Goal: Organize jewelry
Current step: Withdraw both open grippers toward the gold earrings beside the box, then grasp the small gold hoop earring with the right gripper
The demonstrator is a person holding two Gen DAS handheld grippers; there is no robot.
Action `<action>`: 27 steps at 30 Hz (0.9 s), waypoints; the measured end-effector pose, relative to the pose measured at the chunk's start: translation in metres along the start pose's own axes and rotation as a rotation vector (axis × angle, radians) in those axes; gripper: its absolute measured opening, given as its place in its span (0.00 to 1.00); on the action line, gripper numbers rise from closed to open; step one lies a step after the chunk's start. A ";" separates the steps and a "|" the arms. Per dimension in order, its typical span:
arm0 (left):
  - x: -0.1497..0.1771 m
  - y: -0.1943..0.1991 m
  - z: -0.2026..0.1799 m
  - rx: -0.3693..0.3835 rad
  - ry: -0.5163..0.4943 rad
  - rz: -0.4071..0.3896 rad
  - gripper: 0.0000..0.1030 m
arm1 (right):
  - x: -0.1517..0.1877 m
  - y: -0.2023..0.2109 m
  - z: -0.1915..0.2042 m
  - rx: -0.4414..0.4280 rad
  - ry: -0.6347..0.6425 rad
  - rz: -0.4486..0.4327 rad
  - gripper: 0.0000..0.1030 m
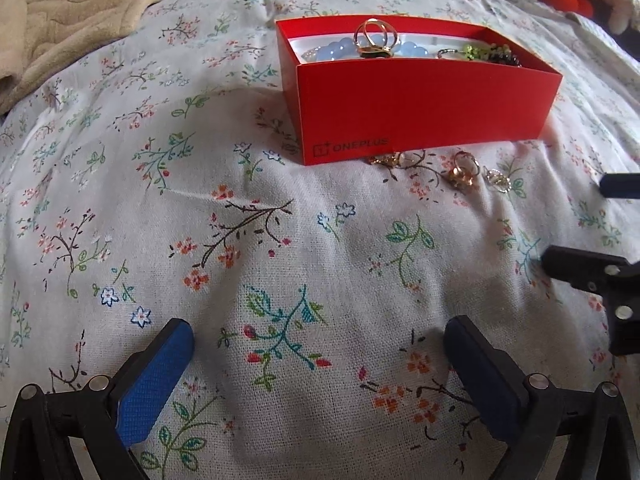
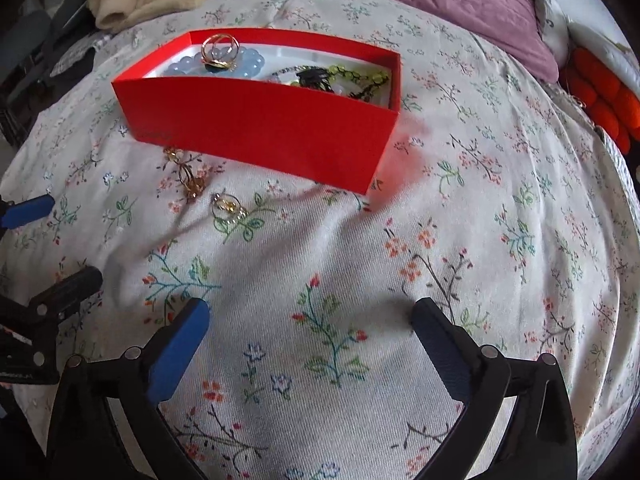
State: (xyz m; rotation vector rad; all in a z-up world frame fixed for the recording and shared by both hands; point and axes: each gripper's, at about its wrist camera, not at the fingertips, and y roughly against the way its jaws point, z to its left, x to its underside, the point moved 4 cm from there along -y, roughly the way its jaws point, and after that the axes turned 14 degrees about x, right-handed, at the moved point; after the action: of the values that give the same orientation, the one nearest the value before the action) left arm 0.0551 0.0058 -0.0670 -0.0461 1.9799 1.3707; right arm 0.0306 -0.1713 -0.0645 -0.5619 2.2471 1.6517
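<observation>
- Left gripper [image 1: 318, 350]: jaws spread wide, holding nothing, low over the floral bedsheet [image 1: 280, 240].
- Right gripper [image 2: 310, 326]: jaws likewise spread and empty, hovering over the bed.
- Just ahead, loose gold rings [image 2: 192, 184] and a silvery ring [image 2: 230, 206] lie on the sheet beside the red box [image 2: 260, 120].
- The box already holds a blue bead bracelet [image 1: 340, 49], rings and green beads [image 2: 352, 72].
- Judged step: between picks; next calls for a fine, narrow pinch on one small ring without snagging fabric.

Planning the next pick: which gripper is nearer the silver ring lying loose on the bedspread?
Right, though narrowly. The right gripper sits just beside and below the silver ring; the left gripper is back, off to its left.
</observation>
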 end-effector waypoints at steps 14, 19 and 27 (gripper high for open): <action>-0.003 0.012 0.015 0.015 0.069 -0.007 0.99 | -0.026 0.000 0.016 -0.041 0.013 -0.059 0.84; -0.003 0.013 0.020 0.033 0.103 -0.010 0.98 | -0.031 0.003 0.025 -0.071 0.043 -0.074 0.66; -0.004 0.010 0.020 0.034 0.106 -0.007 0.97 | -0.039 0.002 0.035 -0.098 0.074 -0.091 0.48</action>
State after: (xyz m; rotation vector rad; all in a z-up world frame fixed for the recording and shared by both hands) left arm 0.0644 0.0255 -0.0599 -0.1115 2.0881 1.3547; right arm 0.0646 -0.1322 -0.0553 -0.7490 2.1656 1.7289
